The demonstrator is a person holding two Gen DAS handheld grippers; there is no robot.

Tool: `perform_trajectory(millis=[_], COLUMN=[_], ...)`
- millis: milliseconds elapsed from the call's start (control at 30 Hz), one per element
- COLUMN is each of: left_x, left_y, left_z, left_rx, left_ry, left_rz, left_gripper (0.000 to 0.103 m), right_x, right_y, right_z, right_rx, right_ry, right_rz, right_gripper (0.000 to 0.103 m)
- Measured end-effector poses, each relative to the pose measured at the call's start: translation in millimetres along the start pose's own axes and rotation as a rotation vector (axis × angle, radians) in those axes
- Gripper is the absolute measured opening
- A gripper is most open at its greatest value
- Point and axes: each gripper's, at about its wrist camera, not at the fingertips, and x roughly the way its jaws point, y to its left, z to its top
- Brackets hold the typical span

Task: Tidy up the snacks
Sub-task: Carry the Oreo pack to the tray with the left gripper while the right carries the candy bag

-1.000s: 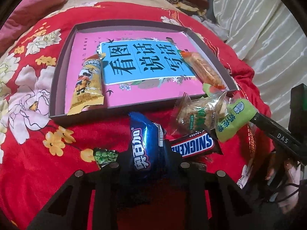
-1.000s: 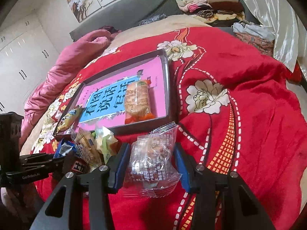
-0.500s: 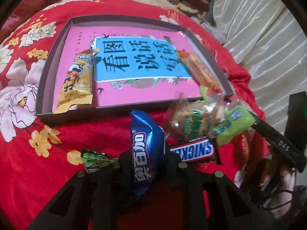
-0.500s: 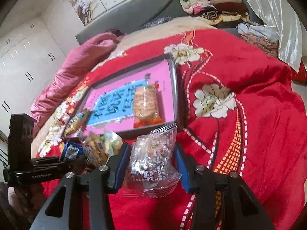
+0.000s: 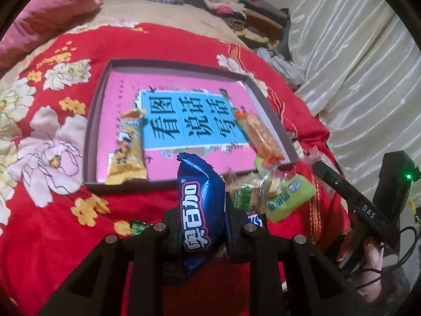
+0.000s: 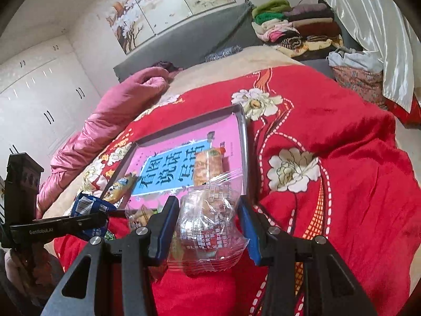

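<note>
Left wrist view: left gripper (image 5: pixel 201 226) pinched tight on a blue packet (image 5: pixel 201 200), which stood upright between the fingers and rose above them, glossy, with white characters outlined in pink down its face, its crimped top overlapping the near wall of the tray (image 5: pixel 90 137). Just right of the fingers lay a clear cracker pack (image 5: pixel 246 193) with green print and a light green packet (image 5: pixel 290 200), touching each other on the red quilt (image 5: pixel 65 237); a sliver of a brown bar (image 5: pixel 254 218) peeked out beneath them. Small green candy (image 5: pixel 138 227) sat just left of the fingers. Inside the tray, on a pink book (image 5: pixel 189 121) with a blue title panel, rested a yellow packet (image 5: pixel 127 150) at the left and an orange cracker pack (image 5: pixel 259 134) along the right wall. At the right edge, right gripper (image 5: pixel 315 162) seen from the side, held by a hand (image 5: pixel 373 252). Right wrist view: right gripper (image 6: pixel 208 221) clamped on a clear bag (image 6: pixel 208 226), crinkled, printed in red, with pale snacks inside, its sealed top reaching toward the tray's near right corner. Blue packet showed at far left in the other gripper.
</note>
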Motion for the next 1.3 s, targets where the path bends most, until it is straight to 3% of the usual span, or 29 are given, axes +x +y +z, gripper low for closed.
perform_trajectory(millis=[1300], left_x=[-9], left_y=[-9], left_z=[25], left_rx=[-0.016], left_ry=[-0.082], left_rz=[0.059], left_gripper=[0.023], right_x=[17], right_y=[18], right_z=[25], right_rx=[-0.123], right_ry=[-0.078], right_rz=[0.073], right_gripper=[0.047])
